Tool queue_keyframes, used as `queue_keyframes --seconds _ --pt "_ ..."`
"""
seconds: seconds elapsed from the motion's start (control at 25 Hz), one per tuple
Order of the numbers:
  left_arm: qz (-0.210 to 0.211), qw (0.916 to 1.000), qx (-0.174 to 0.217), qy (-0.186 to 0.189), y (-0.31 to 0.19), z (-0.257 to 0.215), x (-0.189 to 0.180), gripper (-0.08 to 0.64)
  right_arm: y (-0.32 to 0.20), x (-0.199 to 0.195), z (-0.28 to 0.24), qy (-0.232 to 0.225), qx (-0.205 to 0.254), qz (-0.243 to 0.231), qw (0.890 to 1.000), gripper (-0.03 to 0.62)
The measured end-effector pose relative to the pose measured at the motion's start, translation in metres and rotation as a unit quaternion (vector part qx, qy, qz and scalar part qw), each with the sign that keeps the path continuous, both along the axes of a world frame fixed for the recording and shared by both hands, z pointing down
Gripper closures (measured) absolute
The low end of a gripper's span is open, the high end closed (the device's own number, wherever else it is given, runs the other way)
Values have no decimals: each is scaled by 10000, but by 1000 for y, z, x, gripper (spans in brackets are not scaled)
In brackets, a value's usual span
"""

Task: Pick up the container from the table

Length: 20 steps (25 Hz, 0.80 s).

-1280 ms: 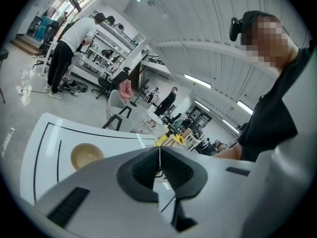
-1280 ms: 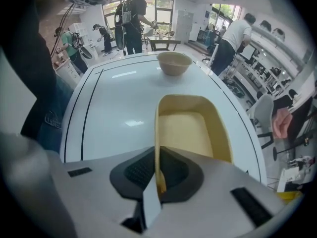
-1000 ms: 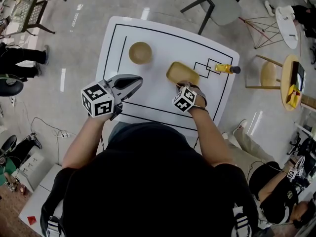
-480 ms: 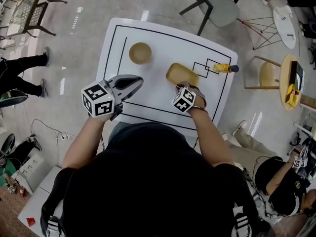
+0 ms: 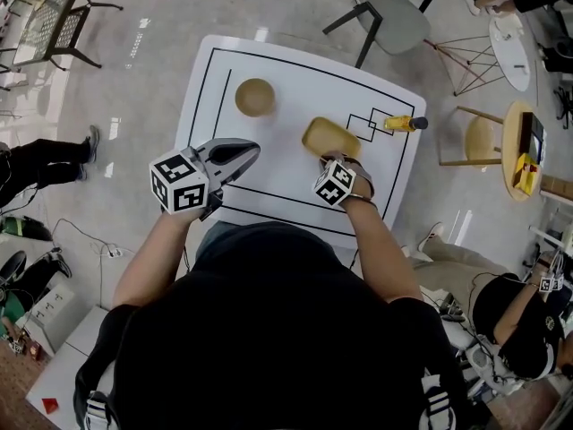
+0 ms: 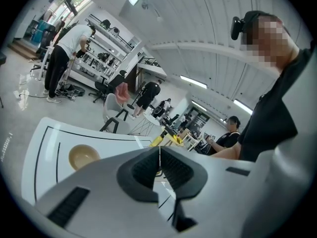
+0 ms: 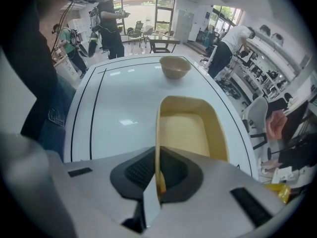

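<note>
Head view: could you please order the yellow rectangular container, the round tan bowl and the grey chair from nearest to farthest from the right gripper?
1. The yellow rectangular container, its near rim clamped in the right gripper.
2. The round tan bowl, up-left on the white table.
3. The grey chair, on the floor beyond the table's far edge.
</note>
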<state>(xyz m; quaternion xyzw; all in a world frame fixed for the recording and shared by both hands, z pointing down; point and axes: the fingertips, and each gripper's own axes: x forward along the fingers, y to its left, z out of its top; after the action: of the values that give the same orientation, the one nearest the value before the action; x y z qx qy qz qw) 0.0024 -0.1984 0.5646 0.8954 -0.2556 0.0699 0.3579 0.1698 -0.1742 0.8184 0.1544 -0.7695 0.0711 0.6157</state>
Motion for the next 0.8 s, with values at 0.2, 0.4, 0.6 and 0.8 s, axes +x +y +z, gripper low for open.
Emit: queue_keyframes --seconds 0.2,0.4,0.6,0.8 --pt "-7 10000 7 -42 13 -1 -5 549 7 0 -7 22 64 -28 10000 577" --pt "13 9999 129 -39 18 -10 -5 549 12 2 -14 14 90 75 9999 578" --pt "80 9997 228 -22 26 -17 -5 549 14 3 -23 10 159 145 9998 577" --pt "106 9996 274 -25 35 -22 -8 549 17 5 -36 25 274 175 9995 577"
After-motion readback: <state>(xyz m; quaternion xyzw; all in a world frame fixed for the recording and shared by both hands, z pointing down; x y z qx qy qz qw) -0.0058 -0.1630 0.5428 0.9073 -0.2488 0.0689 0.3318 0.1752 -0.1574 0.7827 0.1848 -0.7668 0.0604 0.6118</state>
